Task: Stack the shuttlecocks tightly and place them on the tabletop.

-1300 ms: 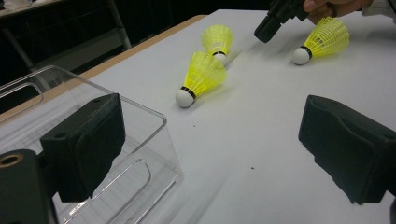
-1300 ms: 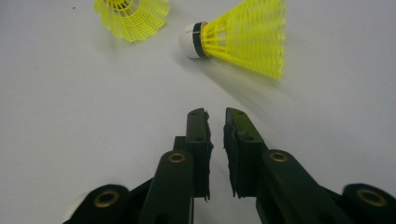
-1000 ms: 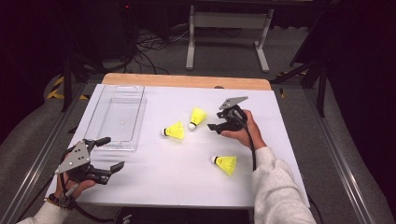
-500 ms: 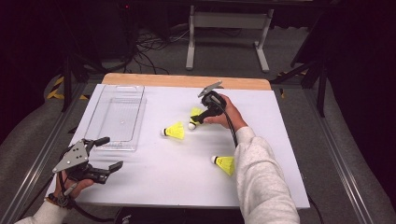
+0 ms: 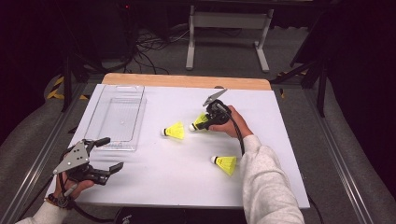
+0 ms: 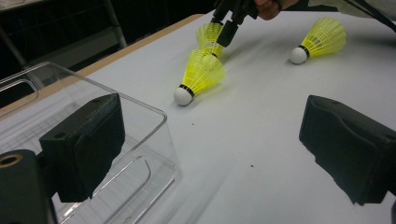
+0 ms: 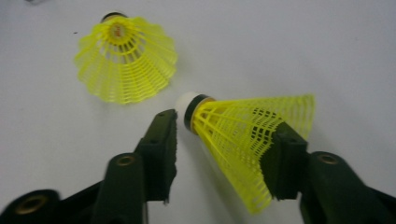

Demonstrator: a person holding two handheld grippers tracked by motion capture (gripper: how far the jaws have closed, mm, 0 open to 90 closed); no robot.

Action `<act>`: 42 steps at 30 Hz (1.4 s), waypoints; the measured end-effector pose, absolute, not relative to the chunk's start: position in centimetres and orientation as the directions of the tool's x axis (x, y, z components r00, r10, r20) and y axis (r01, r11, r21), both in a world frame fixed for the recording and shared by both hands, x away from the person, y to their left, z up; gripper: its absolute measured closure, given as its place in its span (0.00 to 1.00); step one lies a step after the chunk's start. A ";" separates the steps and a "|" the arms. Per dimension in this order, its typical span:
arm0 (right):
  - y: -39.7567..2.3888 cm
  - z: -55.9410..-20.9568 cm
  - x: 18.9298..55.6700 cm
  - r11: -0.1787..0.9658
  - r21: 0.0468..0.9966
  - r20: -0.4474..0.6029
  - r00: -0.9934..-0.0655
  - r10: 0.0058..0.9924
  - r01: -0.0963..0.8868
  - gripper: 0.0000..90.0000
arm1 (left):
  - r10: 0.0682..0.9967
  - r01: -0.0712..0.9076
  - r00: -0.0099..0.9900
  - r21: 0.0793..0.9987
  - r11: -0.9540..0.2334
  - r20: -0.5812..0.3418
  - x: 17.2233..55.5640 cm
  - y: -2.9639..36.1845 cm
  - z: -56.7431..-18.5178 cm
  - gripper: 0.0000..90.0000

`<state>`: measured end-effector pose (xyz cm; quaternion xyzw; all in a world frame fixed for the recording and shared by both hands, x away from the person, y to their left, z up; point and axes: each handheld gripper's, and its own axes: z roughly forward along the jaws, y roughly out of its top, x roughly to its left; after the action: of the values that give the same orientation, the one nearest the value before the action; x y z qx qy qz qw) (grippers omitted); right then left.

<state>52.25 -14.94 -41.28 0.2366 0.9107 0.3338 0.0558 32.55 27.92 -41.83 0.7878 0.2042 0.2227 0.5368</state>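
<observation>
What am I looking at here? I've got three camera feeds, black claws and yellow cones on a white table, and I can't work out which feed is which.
There is no robot arm: a person holds a black two-jaw hand gripper in each hand. The high view looks down on the white table; the other two views ride on the grippers.

On the table lie a clear plastic tray and three yellow plastic shuttlecocks with white tips.

The left gripper waits open near the tray. The right gripper has just been closing around one shuttlecock: one pad touches its skirt, the other stands just off its tip, so it is not yet gripped. A second shuttlecock lies nearby, the third beside the sleeve.
</observation>
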 end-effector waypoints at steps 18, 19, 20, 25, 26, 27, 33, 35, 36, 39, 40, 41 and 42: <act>-15.3 -41.2 48.0 0.617 0.702 0.042 -0.886 0.463 0.355 0.99 | 0.560 0.070 0.814 0.932 -0.355 0.152 32.1 27.7 -41.6 0.08; -15.3 -41.1 47.5 0.605 0.717 0.035 -0.884 0.466 0.347 0.99 | 0.559 0.066 0.815 0.933 -0.354 0.154 32.1 27.6 -41.6 0.08; -15.3 -41.1 47.4 0.596 0.725 0.035 -0.882 0.469 0.346 0.99 | 0.559 0.066 0.815 0.933 -0.354 0.154 32.1 27.6 -41.6 0.08; -15.2 -40.9 46.8 0.577 0.746 0.032 -0.883 0.468 0.333 0.99 | 0.558 0.062 0.814 0.931 -0.359 0.161 32.0 27.5 -41.5 0.08; -15.0 -40.8 46.7 0.575 0.748 0.033 -0.885 0.465 0.331 0.99 | 0.557 0.062 0.814 0.931 -0.360 0.161 32.0 27.5 -41.5 0.08; -14.9 -40.7 46.6 0.576 0.750 0.030 -0.887 0.461 0.325 0.99 | 0.556 0.062 0.815 0.931 -0.360 0.161 32.0 27.4 -41.5 0.08; -14.2 -40.5 46.4 0.577 0.752 0.026 -0.889 0.457 0.318 0.99 | 0.555 0.062 0.816 0.930 -0.361 0.161 32.0 27.4 -41.6 0.08; -13.9 -40.5 46.4 0.574 0.754 0.036 -0.893 0.448 0.318 0.99 | 0.555 0.062 0.817 0.931 -0.360 0.160 32.0 27.4 -41.6 0.08; -13.7 -40.5 46.4 0.579 0.751 0.032 -0.894 0.446 0.316 0.99 | 0.554 0.063 0.817 0.930 -0.363 0.161 32.0 27.4 -41.6 0.08; -13.2 -40.5 46.4 0.589 0.747 0.029 -0.900 0.435 0.309 0.99 | 0.550 0.061 0.819 0.930 -0.363 0.161 32.0 27.4 -41.6 0.08; -12.9 -40.6 46.4 0.596 0.741 0.027 -0.901 0.432 0.308 0.99 | 0.550 0.061 0.820 0.930 -0.362 0.160 32.0 27.4 -41.6 0.08; -12.9 -40.6 46.4 0.596 0.741 0.027 -0.901 0.432 0.308 0.99 | 0.549 0.060 0.820 0.931 -0.360 0.159 32.1 27.4 -41.6 0.08; -12.6 -40.7 46.5 0.605 0.736 0.026 -0.906 0.423 0.304 0.99 | 0.548 0.059 0.821 0.931 -0.361 0.160 32.1 27.5 -41.6 0.08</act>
<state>46.51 -12.64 -40.66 0.2037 0.8927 0.3949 0.0753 32.10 27.45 -41.61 0.7922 0.1917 0.2296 0.5319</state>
